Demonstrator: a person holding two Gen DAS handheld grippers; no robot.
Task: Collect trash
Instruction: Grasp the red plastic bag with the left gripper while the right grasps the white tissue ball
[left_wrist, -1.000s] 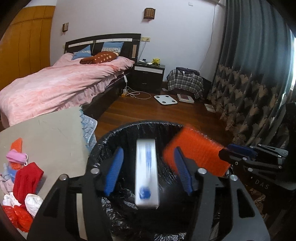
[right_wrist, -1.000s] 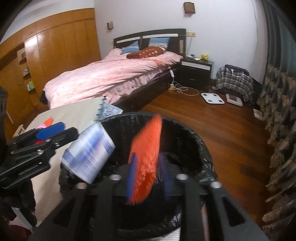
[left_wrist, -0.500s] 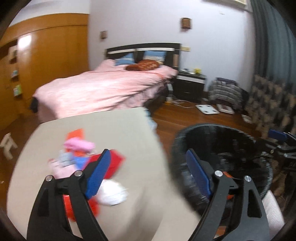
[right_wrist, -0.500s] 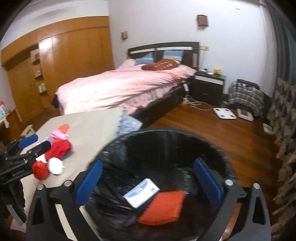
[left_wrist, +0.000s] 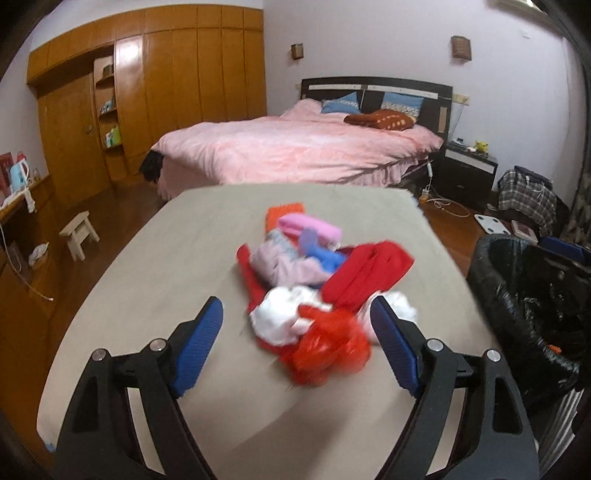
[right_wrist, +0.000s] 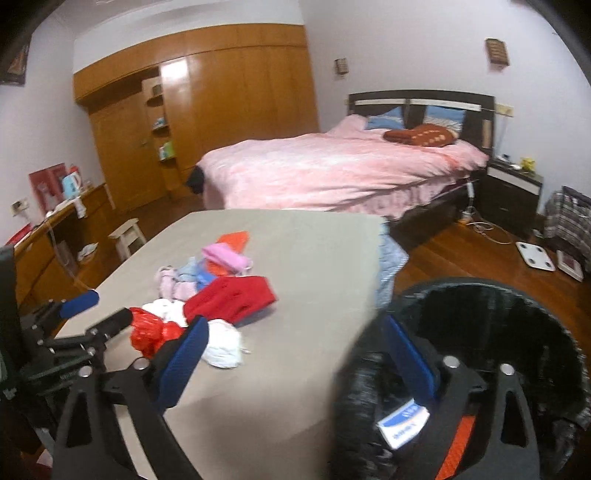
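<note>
A pile of trash lies on the grey table (left_wrist: 177, 258): a red plastic bag (left_wrist: 325, 350), white crumpled paper (left_wrist: 280, 317), a red cloth (left_wrist: 369, 273) and a pink piece (left_wrist: 310, 225). My left gripper (left_wrist: 295, 306) hangs open just in front of the pile, with the red bag between its fingers but untouched. My right gripper (right_wrist: 294, 325) straddles the table edge and the black-lined bin (right_wrist: 480, 288); its jaws are closing on nothing. Inside the bin lie a white-and-blue box (right_wrist: 402, 421) and an orange piece (right_wrist: 458, 443). The left gripper (right_wrist: 105, 308) also shows at the right wrist view's left edge.
The bin (left_wrist: 517, 280) stands against the table's right side. Beyond the table is a pink bed (left_wrist: 295, 155), with a small wooden stool (left_wrist: 77, 232) on the floor to the left and a wardrobe (left_wrist: 166, 92) behind. A white scale (right_wrist: 535, 254) lies on the floor.
Both grippers let go of the box and the orange piece, which now lie in the bin. Both opened and swung left, from over the bin to the table.
</note>
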